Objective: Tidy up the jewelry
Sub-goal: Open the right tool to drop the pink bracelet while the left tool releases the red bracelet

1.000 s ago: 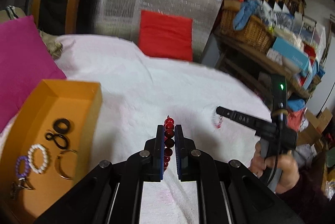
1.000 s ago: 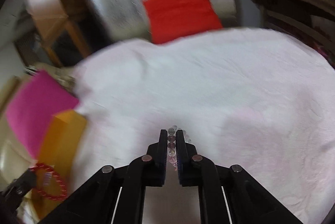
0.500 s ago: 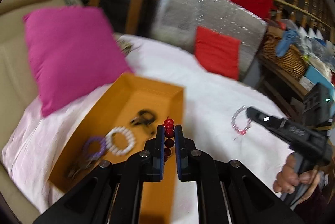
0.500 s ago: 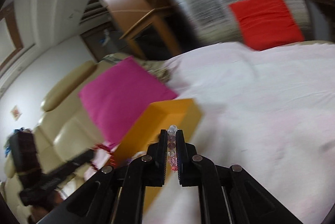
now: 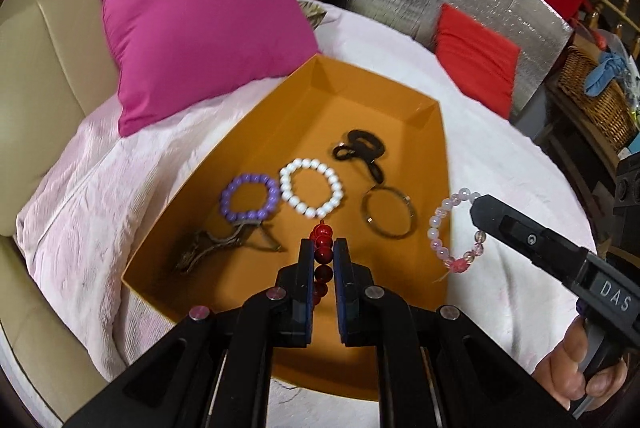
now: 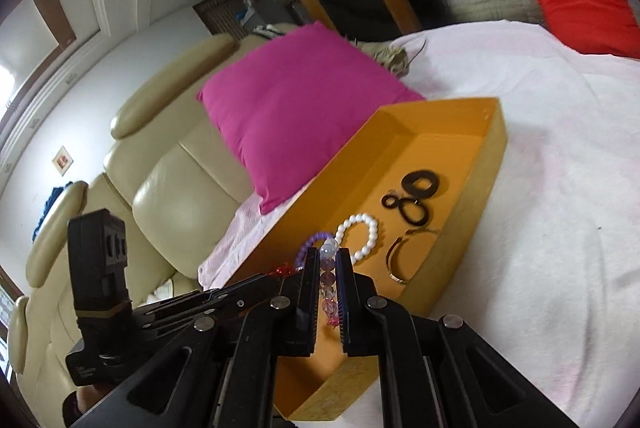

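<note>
Both bracelets are hanging over or right beside the open orange cardboard box (image 5: 256, 132), so the step in hand looks like setting them down inside it. To do it well, each should be lowered into a bare patch of the box floor before the fingers part. The far end, toward twelve o'clock, is empty, and so is the strip nearest the camera in the left wrist view. A drop from height would likely send beads rolling onto the white bead bracelet (image 5: 311, 192), the purple bead bracelet (image 5: 250, 197), the thin metal bangle (image 5: 389, 213) or the black hair ties (image 5: 360, 148) already lying there.

The left tool (image 5: 323, 256) is clamped on a dark red bead bracelet (image 5: 322, 236), fingers nearly together, poised above the near half of the box. Most of the loop hangs below the pads, out of sight.

The right tool (image 5: 476, 206) comes in from three o'clock, closed on a pale pink and clear bead bracelet (image 5: 442, 236) that dangles at the box's right wall (image 5: 446, 164). I can't quite tell whether it hangs inside or just outside that wall. From its own camera the right tool (image 6: 329, 264) pinches the same beads (image 6: 329, 274).

The box sits on a bed spread with a pale pink cover (image 5: 480, 132).
</note>
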